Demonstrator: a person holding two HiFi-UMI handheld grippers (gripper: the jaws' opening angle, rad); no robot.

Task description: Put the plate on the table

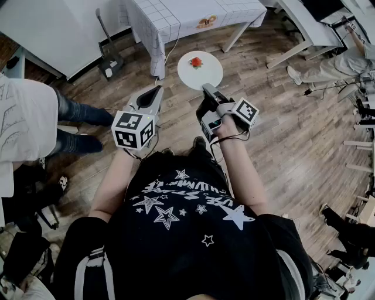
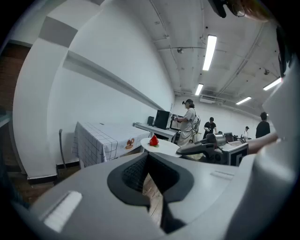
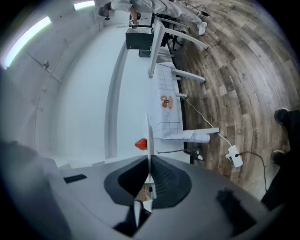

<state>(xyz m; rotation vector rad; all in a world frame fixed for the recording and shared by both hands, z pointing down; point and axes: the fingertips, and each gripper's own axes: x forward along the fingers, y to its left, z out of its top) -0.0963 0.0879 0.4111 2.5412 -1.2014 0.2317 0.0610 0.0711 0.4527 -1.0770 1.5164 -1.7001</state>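
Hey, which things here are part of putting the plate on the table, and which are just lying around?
For the job:
plate, held in the right gripper
strawberry on it
checked table

Just about:
left gripper, empty
white plug on the floor
grey desk
bystander's legs

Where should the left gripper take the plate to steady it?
Probably the bare left rim of the plate, coming in level from the left. It is thin and flat, carries a strawberry on top, and the right gripper clamps its near edge; the left gripper is free.
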